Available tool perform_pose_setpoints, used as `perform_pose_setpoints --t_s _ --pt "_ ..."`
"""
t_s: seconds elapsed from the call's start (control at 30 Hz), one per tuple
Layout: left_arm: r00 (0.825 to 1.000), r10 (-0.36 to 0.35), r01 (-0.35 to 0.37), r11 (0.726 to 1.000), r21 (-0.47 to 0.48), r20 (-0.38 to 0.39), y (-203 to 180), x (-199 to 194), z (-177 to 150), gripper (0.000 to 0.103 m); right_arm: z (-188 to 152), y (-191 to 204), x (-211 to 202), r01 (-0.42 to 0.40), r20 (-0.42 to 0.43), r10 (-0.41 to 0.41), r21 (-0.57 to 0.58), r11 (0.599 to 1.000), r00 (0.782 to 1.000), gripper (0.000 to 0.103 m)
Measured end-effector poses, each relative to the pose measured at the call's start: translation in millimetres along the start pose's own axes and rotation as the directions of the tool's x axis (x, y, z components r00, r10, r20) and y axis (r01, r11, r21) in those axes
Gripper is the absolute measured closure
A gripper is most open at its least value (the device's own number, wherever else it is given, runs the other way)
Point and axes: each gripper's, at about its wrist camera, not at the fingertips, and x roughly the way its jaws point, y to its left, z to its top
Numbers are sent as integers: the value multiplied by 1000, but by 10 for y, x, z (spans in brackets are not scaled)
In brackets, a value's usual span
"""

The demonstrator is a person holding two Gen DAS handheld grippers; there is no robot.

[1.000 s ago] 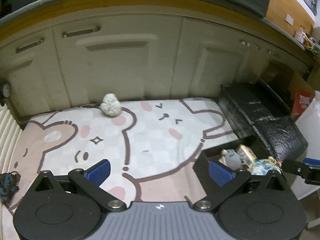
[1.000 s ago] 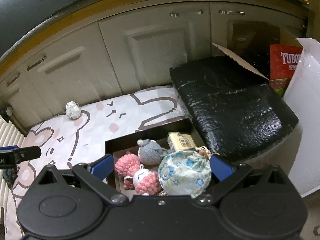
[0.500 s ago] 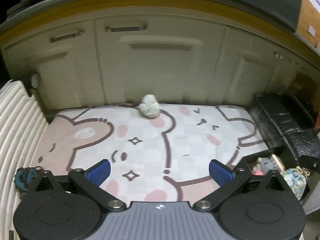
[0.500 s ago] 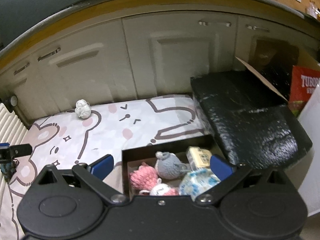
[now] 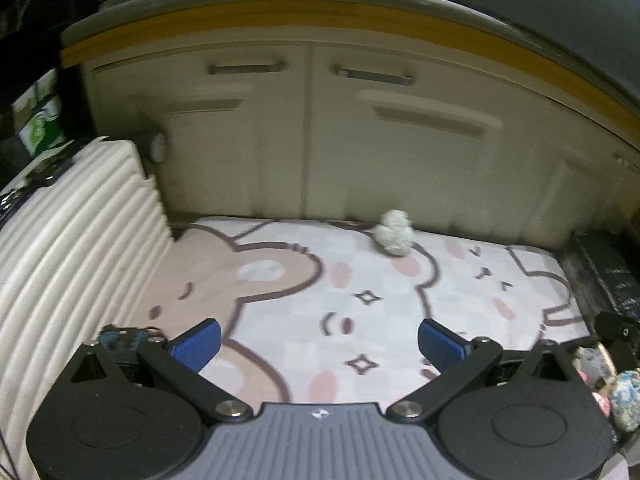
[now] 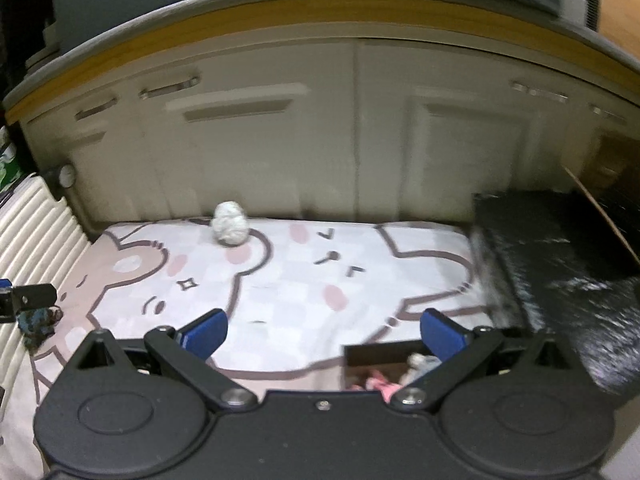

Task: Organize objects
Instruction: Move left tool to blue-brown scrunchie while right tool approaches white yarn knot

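Note:
A white knitted ball [image 5: 394, 233] lies at the far edge of the cartoon-print mat [image 5: 400, 292], near the cabinet doors; it also shows in the right wrist view [image 6: 229, 224]. A dark blue knitted item [image 6: 36, 320] lies at the mat's left edge, just behind my left gripper's left finger [image 5: 124, 336]. A dark box [image 6: 384, 356] holding several soft toys sits at the mat's right front. My left gripper [image 5: 318, 344] is open and empty above the mat. My right gripper [image 6: 324, 334] is open and empty, just left of the box.
Cream cabinet doors [image 5: 360, 140] close off the far side. A ribbed white case [image 5: 68, 248] stands along the left. A black wrapped block [image 6: 560, 272] lies at the right. The other gripper's tip shows at each view's edge [image 6: 28, 298].
Both grippers have swung left. The box of toys has slid toward the right and lower edge of both views, and the ribbed case and blue item have come closer to my left gripper.

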Motion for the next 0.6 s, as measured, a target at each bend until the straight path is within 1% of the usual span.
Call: perform_pose_setpoints --t_s 0.23,0.4,0.5,0.6 --pt "997 76 -76 997 -34 -6 440 -9 -22 0 79 343 215 -46 2 46 -21 999 999 0" --pt "993 121 -121 992 -36 -13 687 9 -49 0 108 545 383 -81 0 81 -28 996 997 0" --pt "988 154 -155 987 -35 -20 798 26 -48 0 139 652 470 -94 -1 94 -39 995 996 0" --pt "986 167 -167 985 -33 -13 882 31 -34 0 171 738 550 -113 0 113 -39 993 994 0"
